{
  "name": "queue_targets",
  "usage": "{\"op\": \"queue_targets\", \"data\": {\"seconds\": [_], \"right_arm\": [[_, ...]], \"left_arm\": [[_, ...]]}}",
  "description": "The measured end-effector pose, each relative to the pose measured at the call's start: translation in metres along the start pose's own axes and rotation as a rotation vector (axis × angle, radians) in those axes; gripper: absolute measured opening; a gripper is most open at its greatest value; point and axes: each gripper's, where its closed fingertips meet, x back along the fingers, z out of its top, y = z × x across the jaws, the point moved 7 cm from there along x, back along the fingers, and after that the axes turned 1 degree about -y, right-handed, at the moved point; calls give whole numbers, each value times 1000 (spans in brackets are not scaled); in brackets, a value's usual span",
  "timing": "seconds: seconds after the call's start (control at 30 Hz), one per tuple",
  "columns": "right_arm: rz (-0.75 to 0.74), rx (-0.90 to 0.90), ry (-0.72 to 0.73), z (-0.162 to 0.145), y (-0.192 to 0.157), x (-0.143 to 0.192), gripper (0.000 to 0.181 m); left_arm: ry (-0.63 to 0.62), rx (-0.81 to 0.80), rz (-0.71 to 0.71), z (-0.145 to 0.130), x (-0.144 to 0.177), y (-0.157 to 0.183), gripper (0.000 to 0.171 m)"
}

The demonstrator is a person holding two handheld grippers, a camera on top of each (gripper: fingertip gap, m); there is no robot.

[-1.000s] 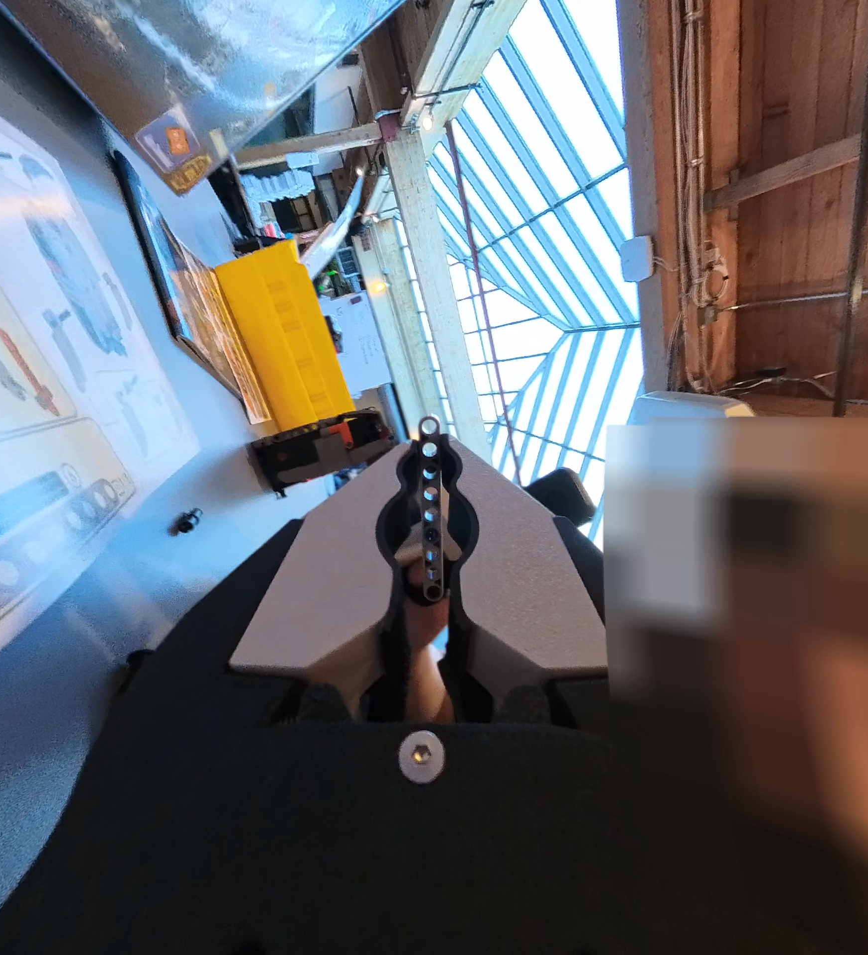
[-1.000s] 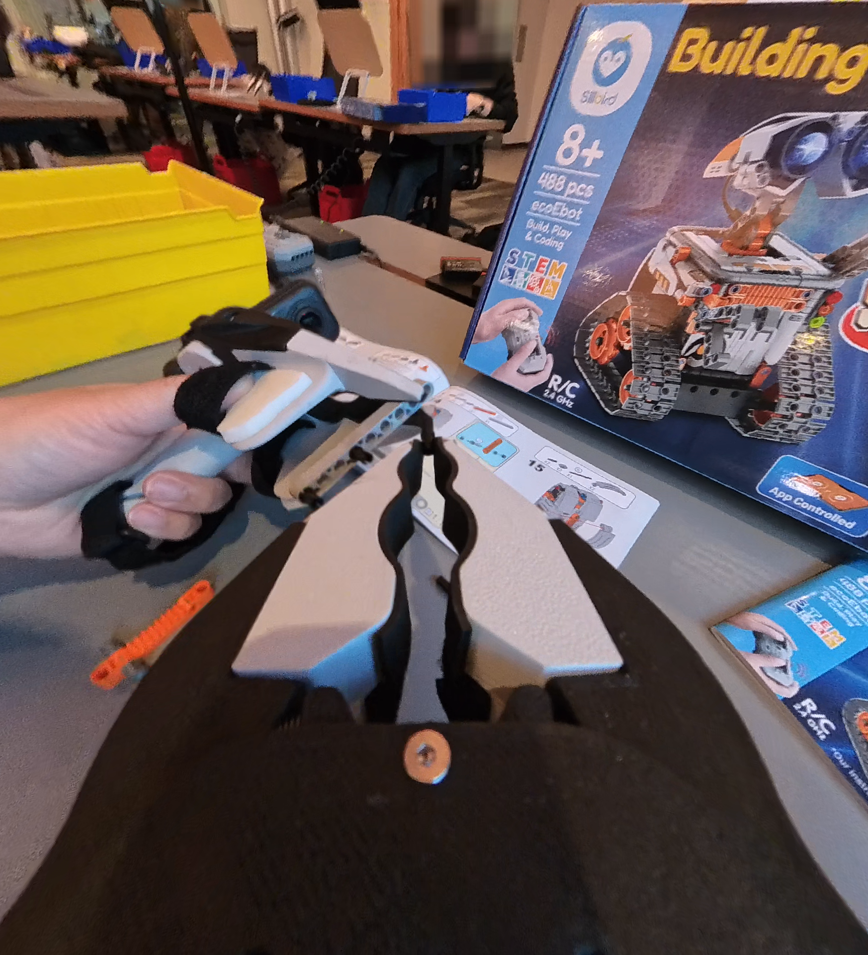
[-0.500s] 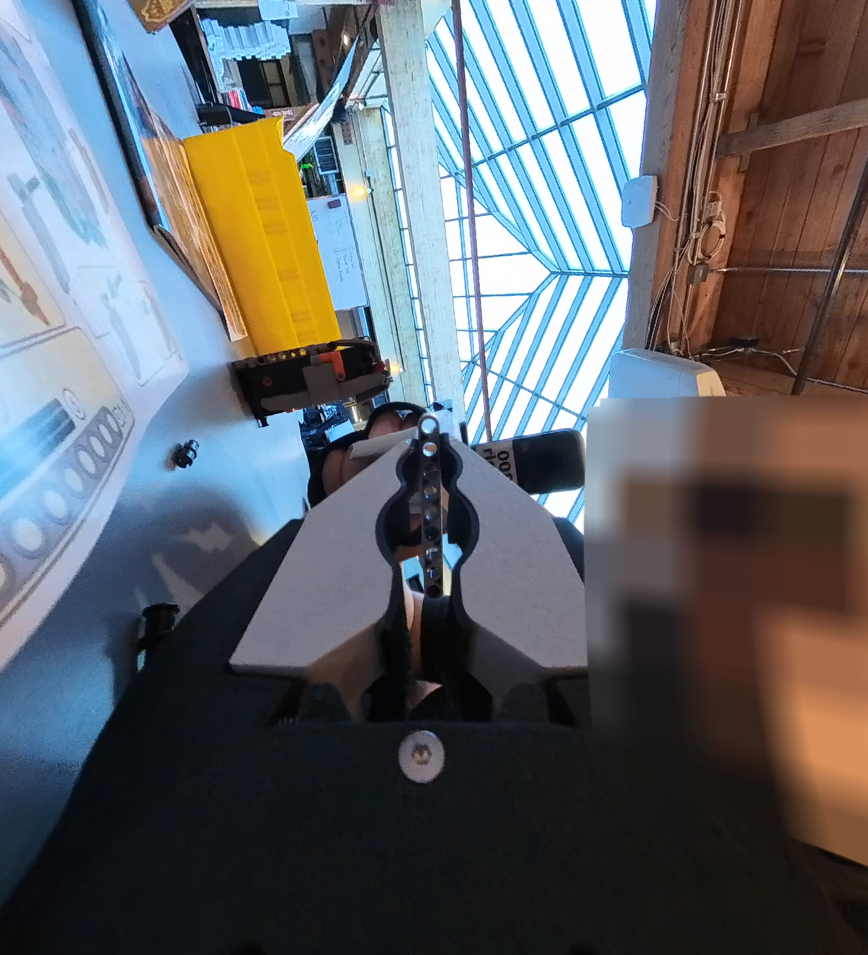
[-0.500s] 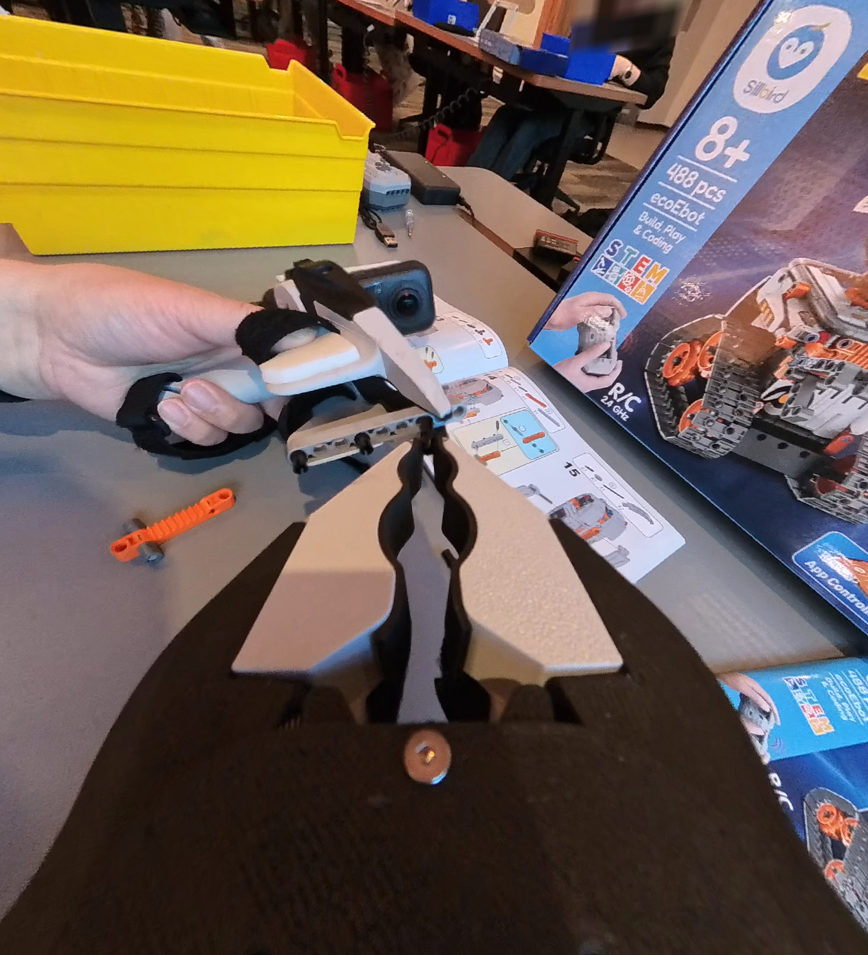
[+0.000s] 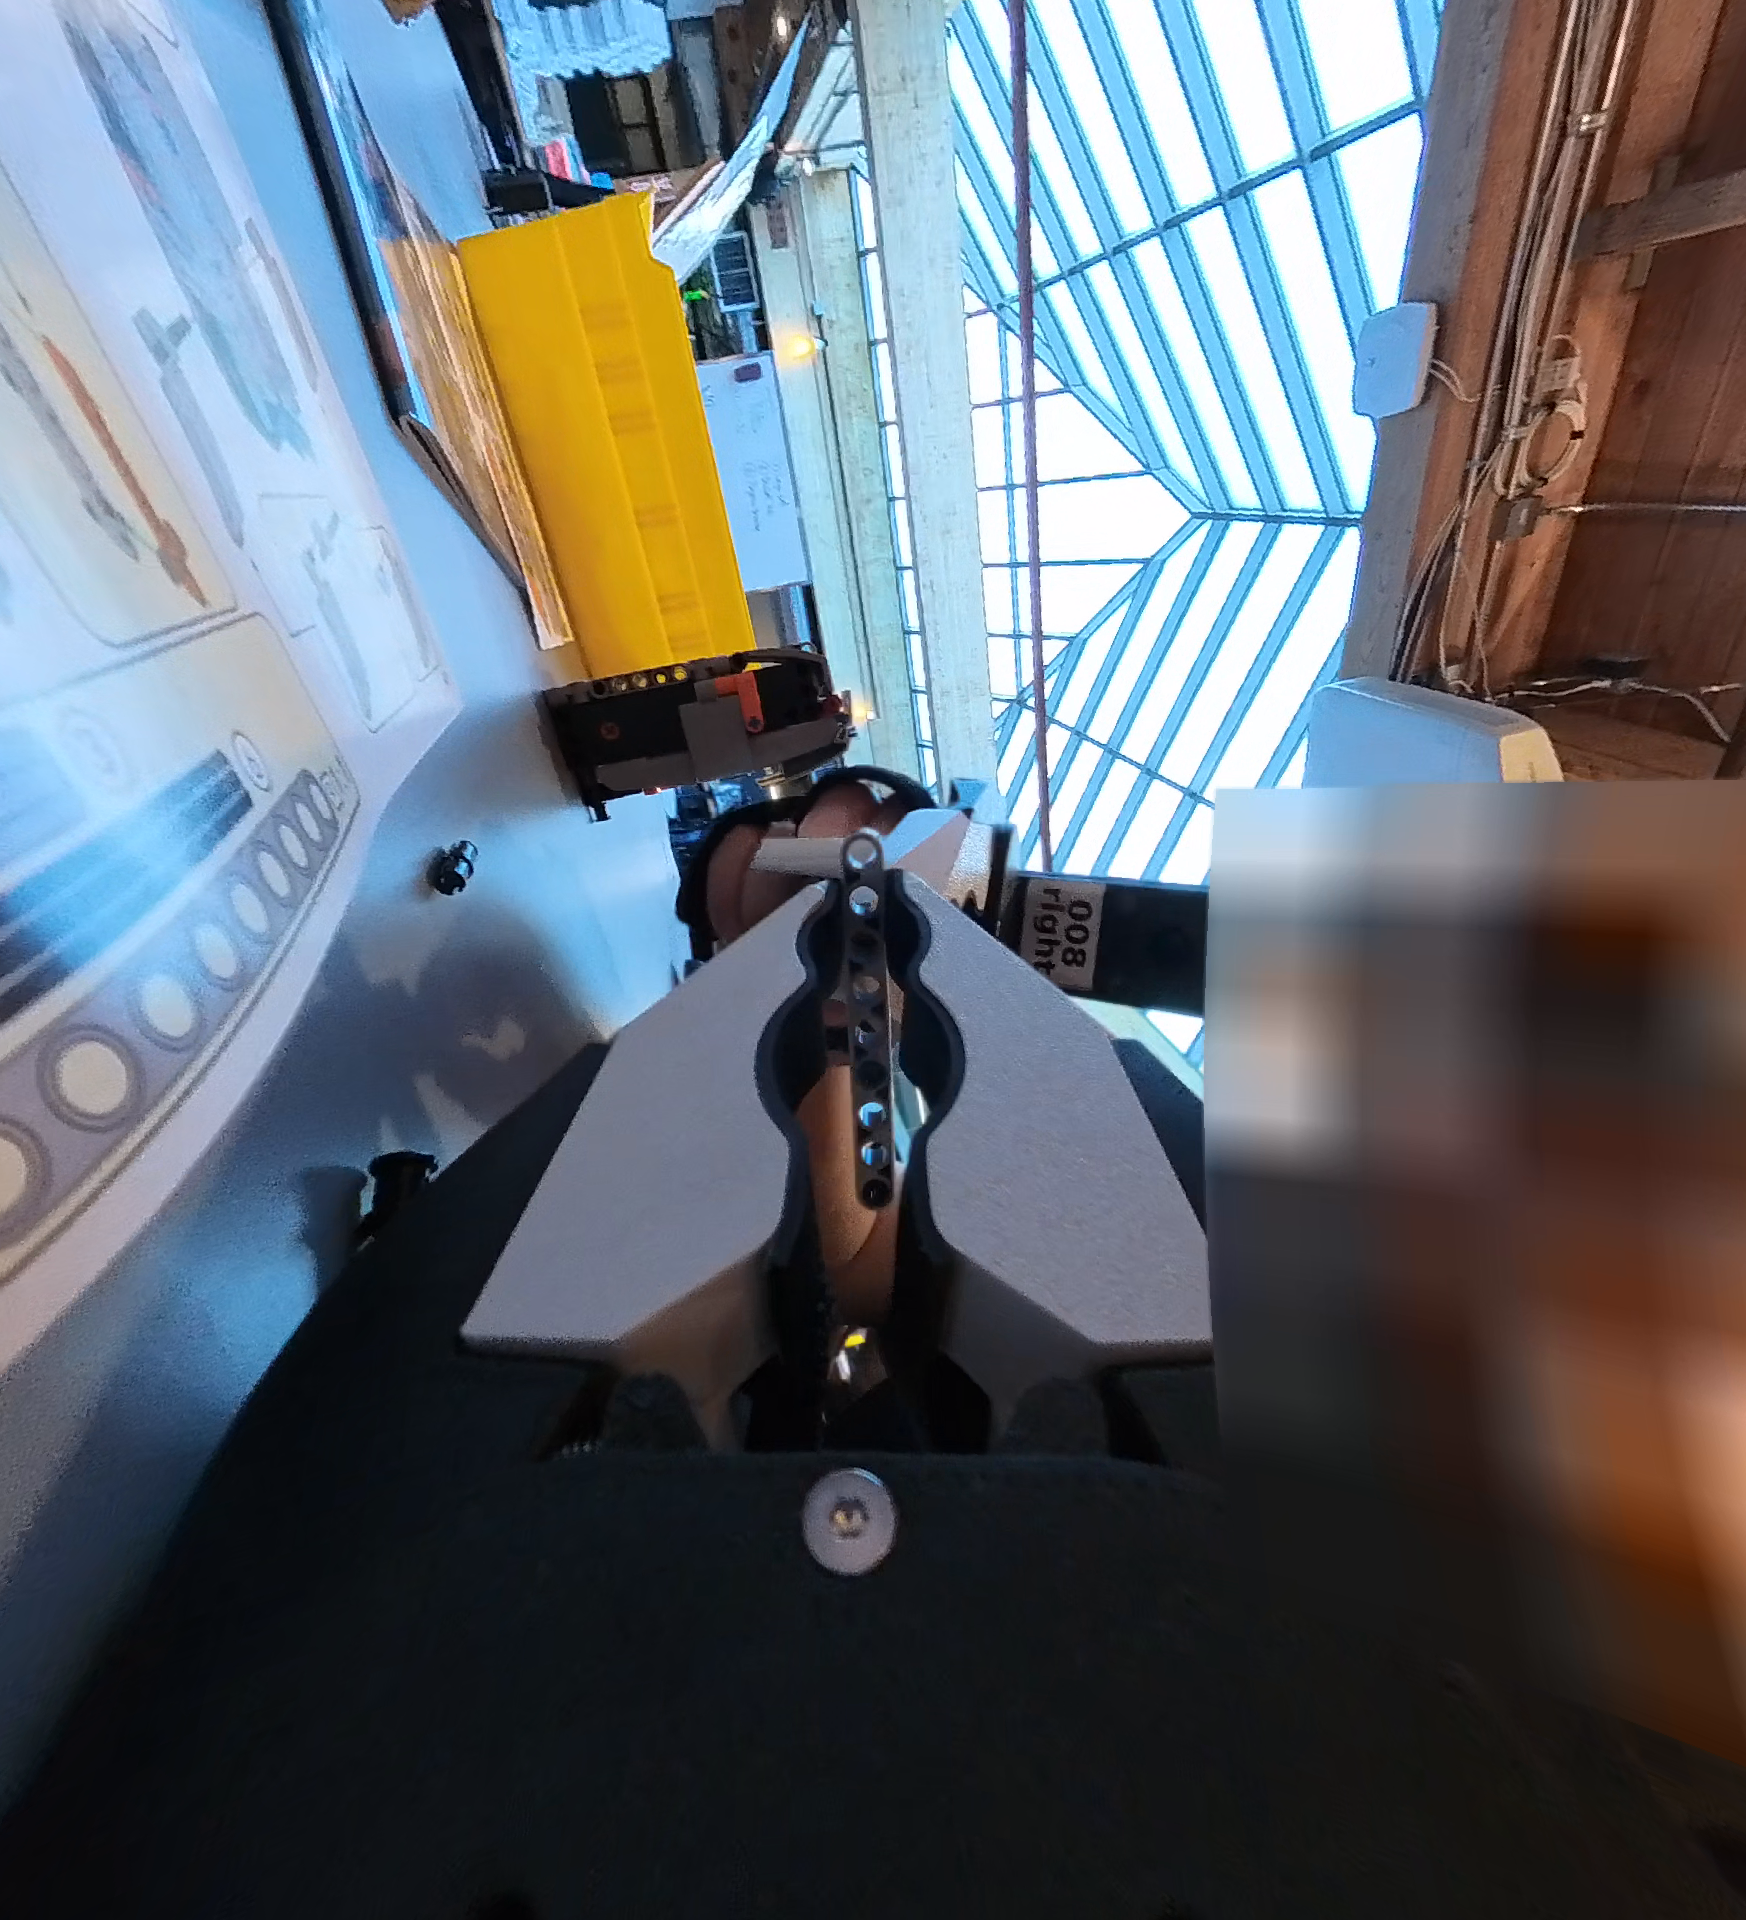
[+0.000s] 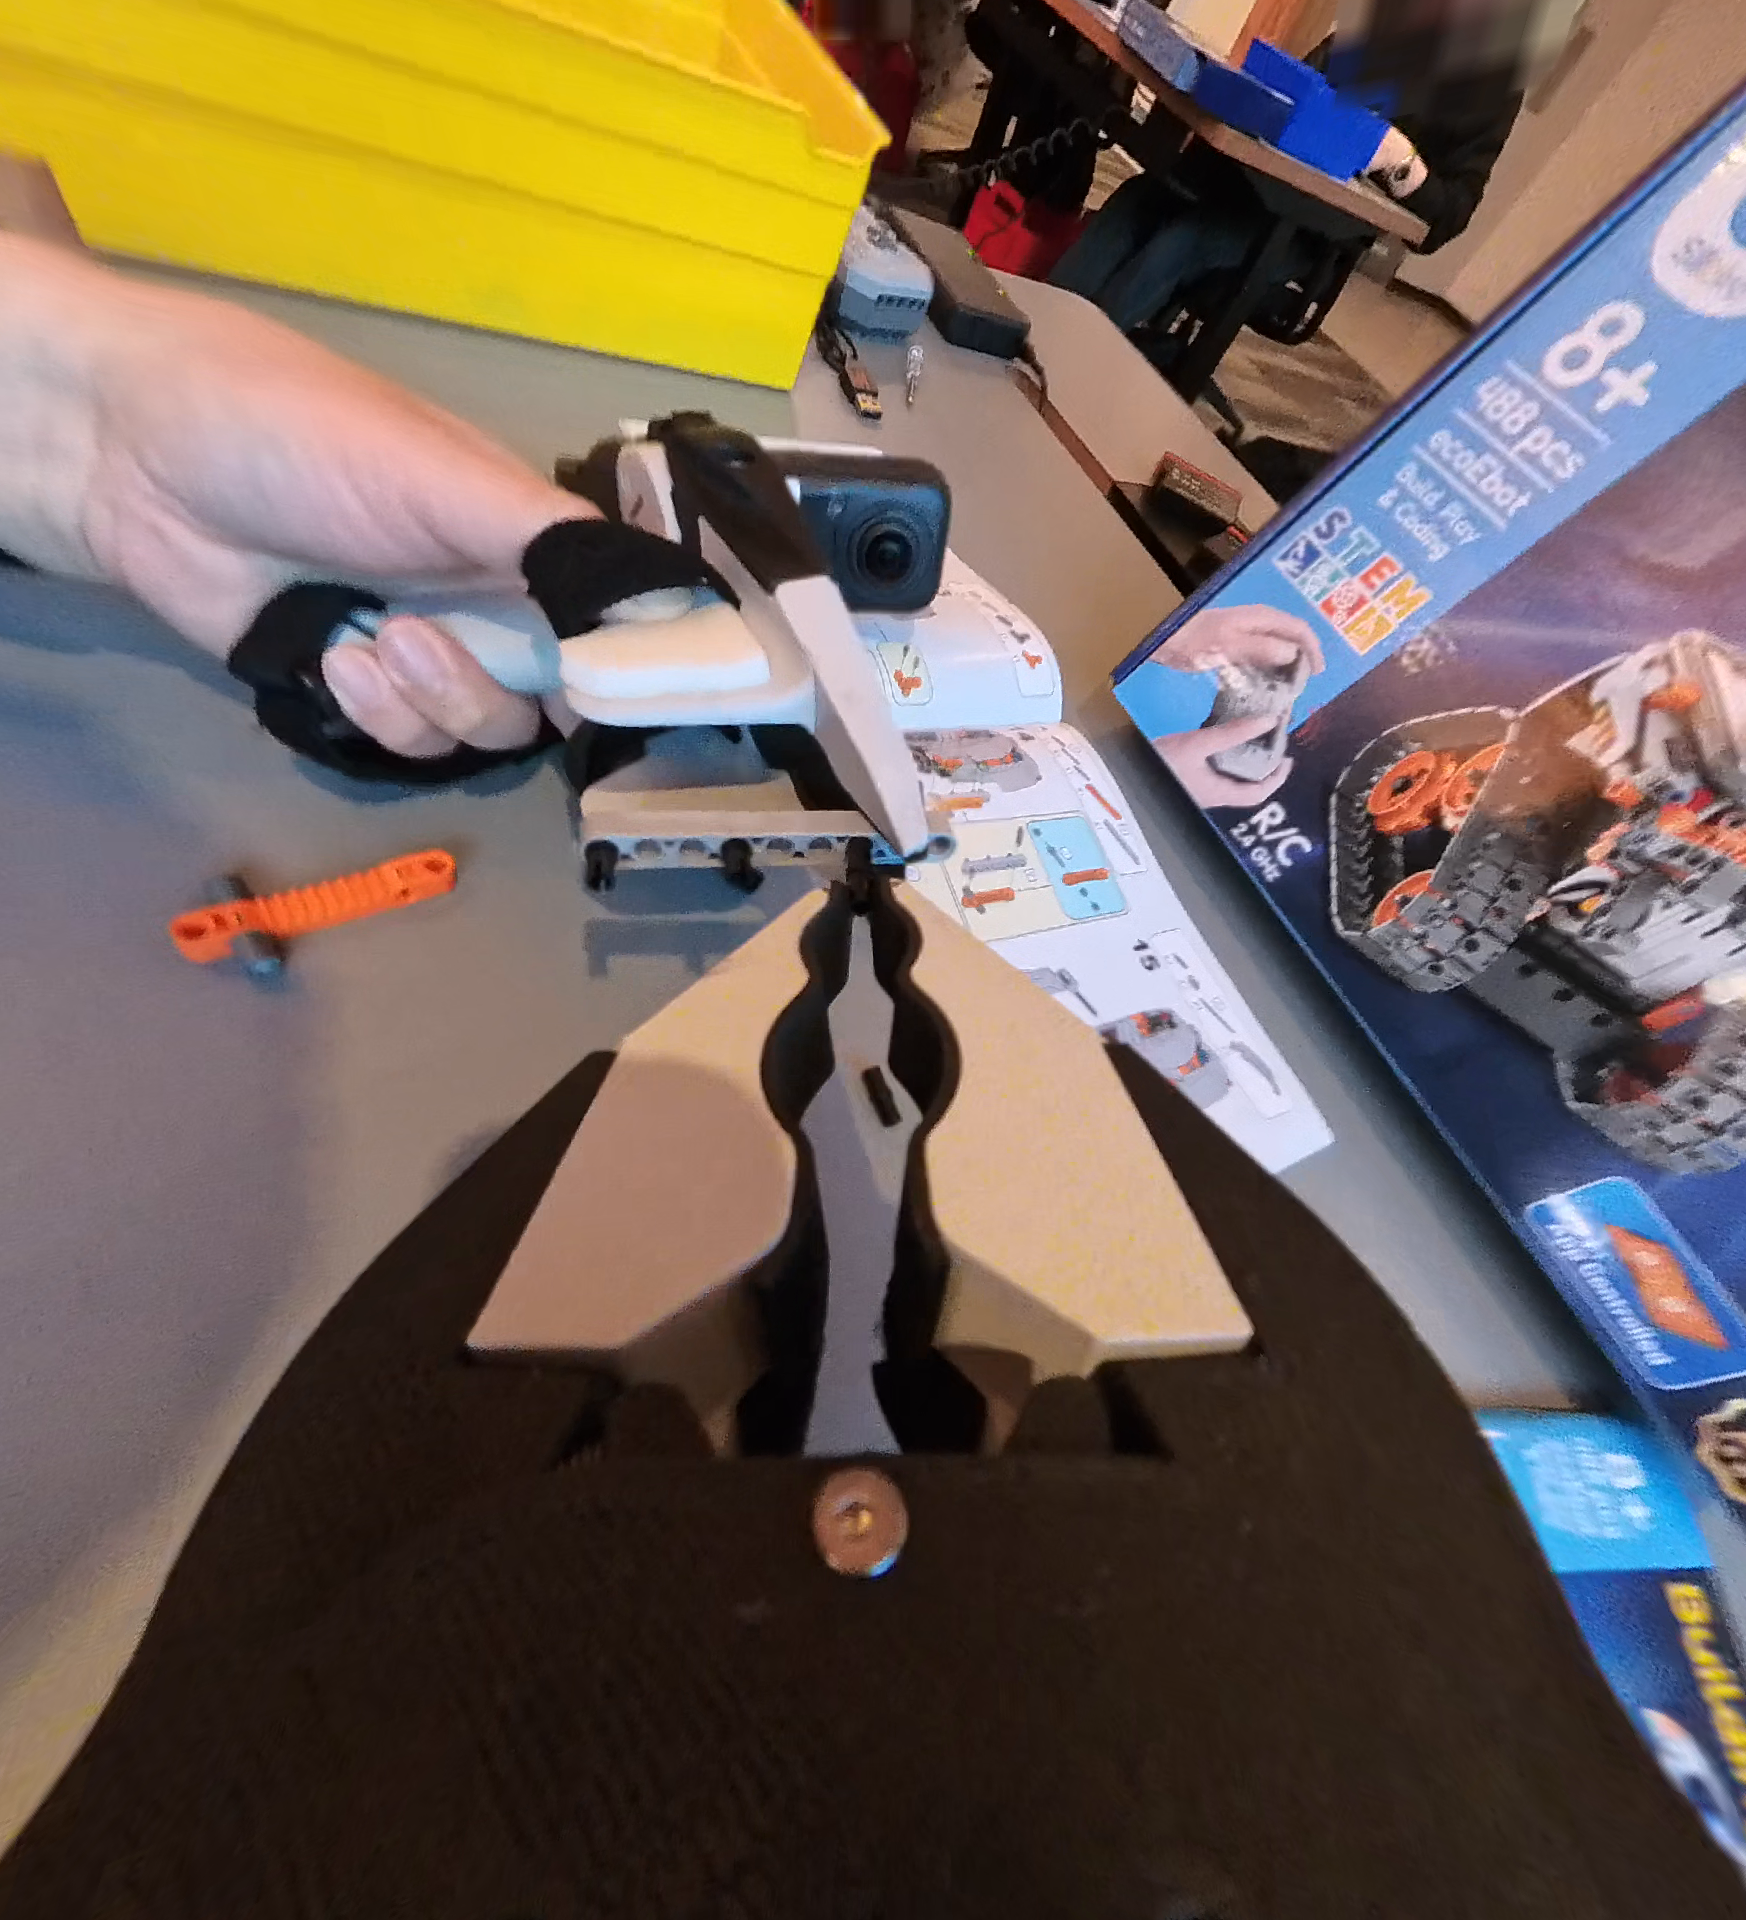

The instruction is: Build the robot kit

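My left gripper [image 5: 864, 894] is shut on a grey beam with holes [image 5: 871, 1018], which I see edge-on between its fingers. In the right wrist view a hand holds that left gripper [image 6: 905, 831] above the table, with the beam [image 6: 744, 836] level and two black pins hanging from its underside. My right gripper [image 6: 858, 899] is shut on a small black pin [image 6: 858, 878]. The pin's top touches the underside of the beam near its right end. The right gripper also shows beyond the beam in the left wrist view [image 5: 942, 842].
An orange beam [image 6: 318, 904] lies on the grey table [image 6: 173, 1195] to the left. An open instruction booklet [image 6: 1056, 883] and a big toy box [image 6: 1575, 779] lie right. Yellow bins [image 6: 433, 156] stand behind. A partly built black model [image 5: 692, 727] and loose black pins [image 5: 453, 868] are nearby.
The left gripper has turned the beam level and come nearer. My right gripper has brought the pin's tip up under the beam's right end.
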Motion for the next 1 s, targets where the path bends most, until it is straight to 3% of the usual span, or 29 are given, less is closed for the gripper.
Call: {"op": "queue_targets", "data": {"seconds": [0.03,0.23,0.5,0.87,1.0], "right_arm": [[-8,30,-9,0,-1,0,1],[-64,196,-43,1,-7,-1,1],[-96,227,-7,3,-9,-2,1],[-152,-1,-4,3,-2,-9,1],[-167,68,-18,2,-3,-9,1]], "left_arm": [[0,-4,7,0,0,0,4],[-1,-33,75,-1,1,1,4],[28,-49,68,-2,1,5,4],[141,-71,36,2,2,6,5],[167,-51,12,1,0,4,5]]}}
